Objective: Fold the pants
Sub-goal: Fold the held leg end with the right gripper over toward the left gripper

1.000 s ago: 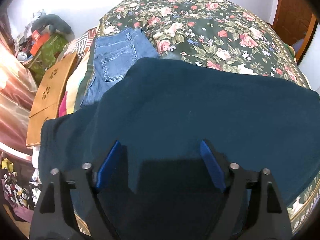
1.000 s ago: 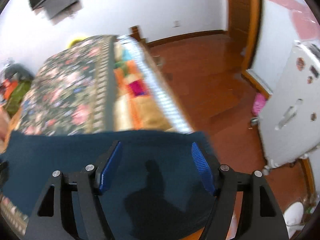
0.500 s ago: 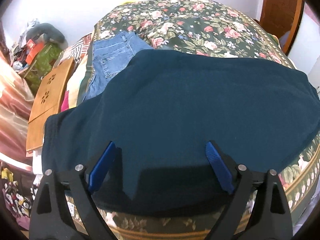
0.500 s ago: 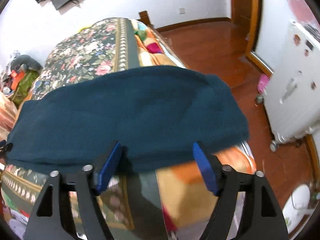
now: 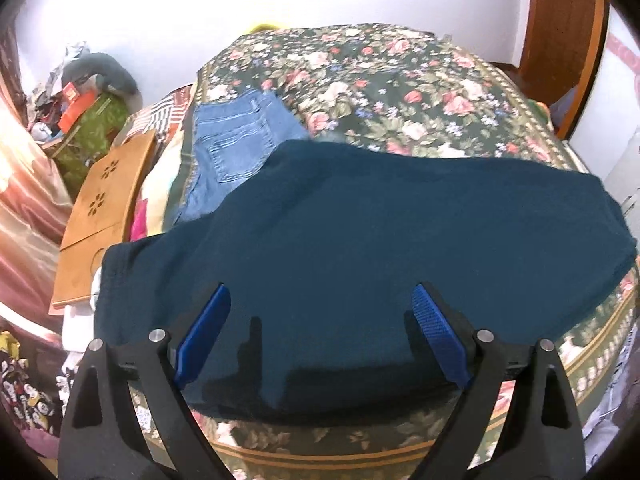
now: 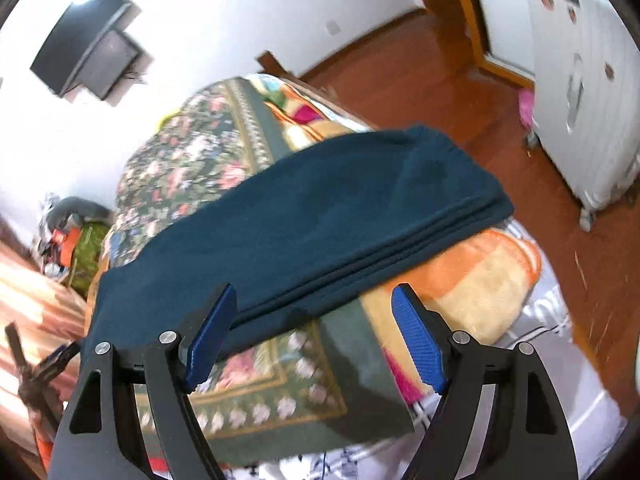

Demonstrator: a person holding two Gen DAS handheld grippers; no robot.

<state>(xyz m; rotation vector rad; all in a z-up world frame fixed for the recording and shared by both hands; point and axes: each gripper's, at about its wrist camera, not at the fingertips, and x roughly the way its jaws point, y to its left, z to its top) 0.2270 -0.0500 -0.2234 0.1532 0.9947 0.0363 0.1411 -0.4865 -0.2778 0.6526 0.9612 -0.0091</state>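
Dark teal pants (image 5: pixel 360 240) lie folded lengthwise across the near edge of the floral bed (image 5: pixel 400 92). My left gripper (image 5: pixel 320 336) is open and empty, hovering just above the pants' near edge. In the right wrist view the same pants (image 6: pixel 304 216) show stacked layers at their near edge. My right gripper (image 6: pixel 312 332) is open and empty, held back from the pants and over the bedspread's edge. The left gripper's tip shows at the lower left of the right wrist view (image 6: pixel 60 356).
Folded blue jeans (image 5: pixel 236 140) lie on the bed behind the teal pants. A wooden lap table (image 5: pixel 100 208) and a clutter pile (image 5: pixel 80 96) stand left of the bed. A white appliance (image 6: pixel 580 92) stands on the wooden floor at right.
Both grippers have pulled back and up from the teal pants, which now lie flat on the bed. The right gripper has moved furthest, off the pants' edge.
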